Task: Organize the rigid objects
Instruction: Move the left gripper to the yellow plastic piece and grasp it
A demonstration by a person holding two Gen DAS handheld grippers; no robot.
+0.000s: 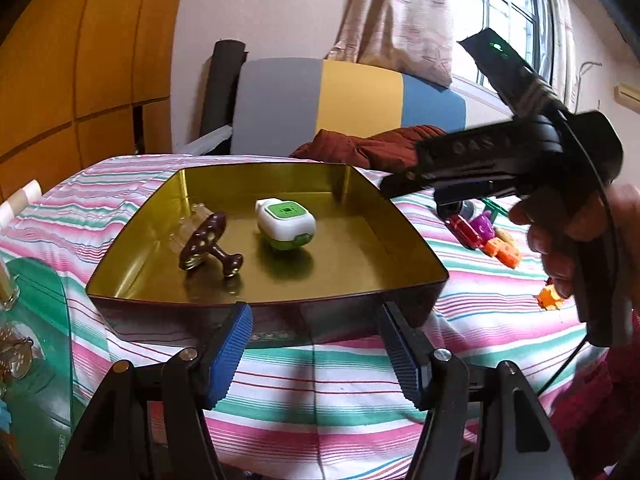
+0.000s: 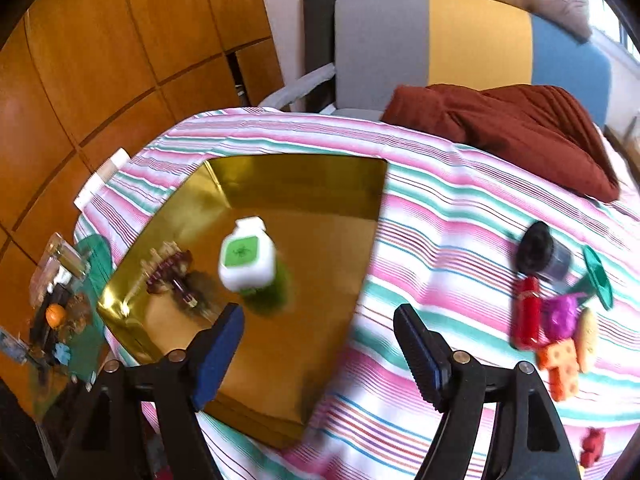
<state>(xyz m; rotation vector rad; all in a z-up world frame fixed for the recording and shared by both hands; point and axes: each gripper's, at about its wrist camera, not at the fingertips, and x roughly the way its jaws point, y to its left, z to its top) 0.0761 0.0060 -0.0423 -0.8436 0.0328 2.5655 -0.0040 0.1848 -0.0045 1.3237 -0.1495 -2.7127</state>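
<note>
A gold-lined tray (image 1: 120, 284) (image 2: 300, 184) sits on the striped bedspread. In it lie a white and green device (image 1: 286, 226) (image 2: 246, 256), a brown mushroom-shaped piece (image 1: 208, 244) (image 2: 168, 276) and a clear plastic piece (image 1: 192, 220). My left gripper (image 1: 314, 320) is open just in front of the tray's near wall. My right gripper (image 2: 318, 316) (image 1: 400, 184) is open and empty above the tray's right edge. To the right lie a red toy (image 2: 528, 312), a purple toy (image 2: 560, 316), an orange block (image 2: 560, 364), a black-lidded jar (image 2: 542, 254) and a green funnel-like piece (image 2: 598, 278).
A maroon cloth (image 2: 520, 128) lies at the bed's far side, before a grey, yellow and blue chair back (image 2: 460, 40). A cluttered glass side table (image 2: 68, 308) stands left of the bed, with wooden panels (image 2: 100, 60) behind. A small red toy (image 2: 592, 446) lies near the right edge.
</note>
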